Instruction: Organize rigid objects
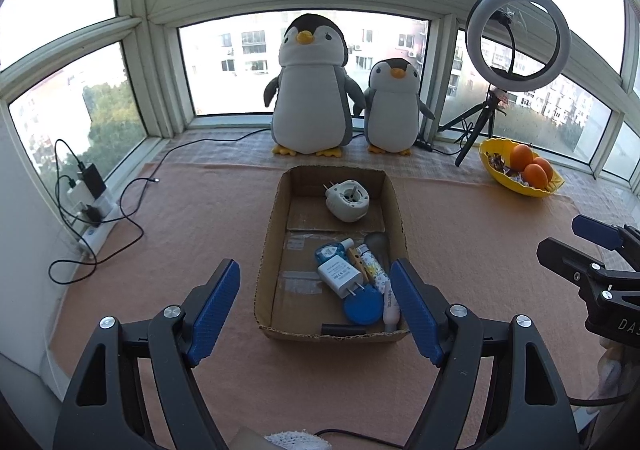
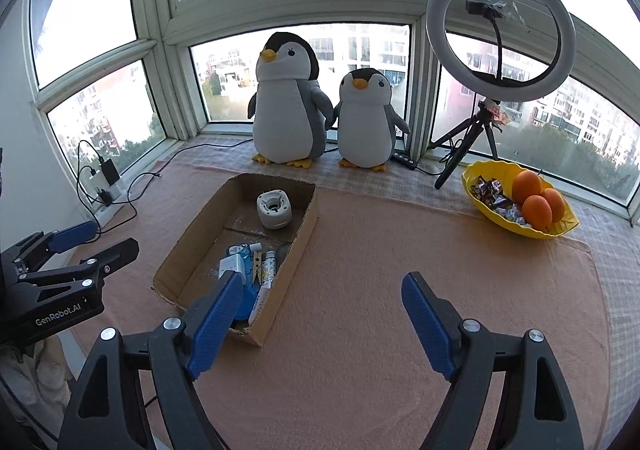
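An open cardboard box (image 1: 269, 246) (image 2: 188, 246) lies on the pink cloth. Inside it are a white round plug-in device (image 1: 347, 199) (image 2: 274, 209), a white charger (image 1: 340, 274), a blue disc (image 1: 363, 305), a white tube (image 1: 391, 304), a wooden clothespin (image 1: 357, 260) and other small items. My left gripper (image 1: 316, 306) is open and empty, above the box's near end. My right gripper (image 2: 320, 314) is open and empty over the cloth, right of the box. Each gripper shows at the edge of the other's view (image 1: 588, 250) (image 2: 76, 246).
Two plush penguins (image 1: 310, 86) (image 1: 394, 106) stand by the window. A ring light on a tripod (image 1: 518, 34) and a yellow bowl (image 1: 520, 168) with oranges and sweets are at the right. A power strip with chargers and cables (image 1: 94, 206) lies at the left.
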### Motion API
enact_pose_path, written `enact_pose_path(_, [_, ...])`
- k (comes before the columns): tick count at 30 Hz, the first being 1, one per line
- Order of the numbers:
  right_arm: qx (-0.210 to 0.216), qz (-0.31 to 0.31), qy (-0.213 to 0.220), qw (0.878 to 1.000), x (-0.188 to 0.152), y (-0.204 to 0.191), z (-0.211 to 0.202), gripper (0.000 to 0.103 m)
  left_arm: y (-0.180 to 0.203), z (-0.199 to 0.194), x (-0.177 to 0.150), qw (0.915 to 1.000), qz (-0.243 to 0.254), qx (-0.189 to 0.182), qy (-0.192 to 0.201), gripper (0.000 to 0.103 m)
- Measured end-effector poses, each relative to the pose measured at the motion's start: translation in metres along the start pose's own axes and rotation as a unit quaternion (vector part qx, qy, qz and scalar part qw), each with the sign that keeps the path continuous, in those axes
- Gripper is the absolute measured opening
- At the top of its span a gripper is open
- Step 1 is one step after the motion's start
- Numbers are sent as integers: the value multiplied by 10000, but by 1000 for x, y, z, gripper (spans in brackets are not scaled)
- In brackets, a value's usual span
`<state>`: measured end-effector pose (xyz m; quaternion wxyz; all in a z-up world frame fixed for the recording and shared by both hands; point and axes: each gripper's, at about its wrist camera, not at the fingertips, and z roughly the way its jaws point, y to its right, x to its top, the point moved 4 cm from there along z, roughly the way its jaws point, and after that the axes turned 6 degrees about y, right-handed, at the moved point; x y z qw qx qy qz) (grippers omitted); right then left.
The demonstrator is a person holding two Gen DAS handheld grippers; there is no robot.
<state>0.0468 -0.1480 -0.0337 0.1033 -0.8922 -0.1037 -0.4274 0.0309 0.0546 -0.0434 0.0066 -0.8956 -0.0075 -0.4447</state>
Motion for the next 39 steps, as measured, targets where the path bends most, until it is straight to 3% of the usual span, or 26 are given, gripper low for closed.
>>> enact_pose_path(39, [6,-1,-144,9999,-5,2,7,79,6,2,0,10000,34,-33,-6,78])
